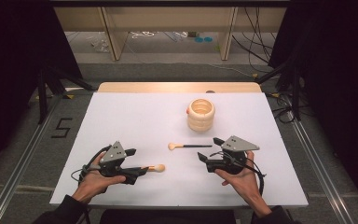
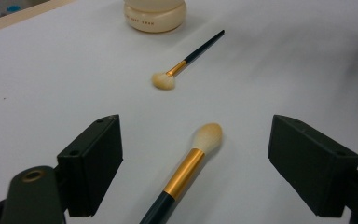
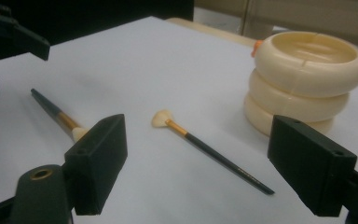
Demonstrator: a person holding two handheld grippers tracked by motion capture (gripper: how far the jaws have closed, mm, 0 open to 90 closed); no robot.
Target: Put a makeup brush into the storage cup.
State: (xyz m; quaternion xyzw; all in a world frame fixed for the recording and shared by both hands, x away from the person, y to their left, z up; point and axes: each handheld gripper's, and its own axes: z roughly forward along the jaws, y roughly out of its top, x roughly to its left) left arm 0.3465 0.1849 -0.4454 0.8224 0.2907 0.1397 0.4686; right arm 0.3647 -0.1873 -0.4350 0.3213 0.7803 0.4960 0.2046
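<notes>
A large makeup brush (image 2: pixel 184 171) with a dark handle, gold ferrule and cream head lies on the white table (image 1: pixel 121 121). It rests between the wide-apart jaws of my left gripper (image 2: pixel 198 142), and neither pad touches it. In the high view its head (image 1: pixel 159 168) pokes out past my left gripper (image 1: pixel 137 162). A thin fan brush (image 1: pixel 189 146) lies at mid-table, just left of my right gripper (image 1: pixel 209 149). In the right gripper view the fan brush (image 3: pixel 205 144) lies ahead between the open jaws of my right gripper (image 3: pixel 196 158), untouched.
A cream ribbed cup (image 1: pixel 200 114) of stacked rings stands beyond the fan brush, towards the table's far edge; the right gripper view has the cup (image 3: pixel 307 79) at upper right. Black stands and cables flank the table. A wooden strip (image 1: pixel 177 87) borders the far edge.
</notes>
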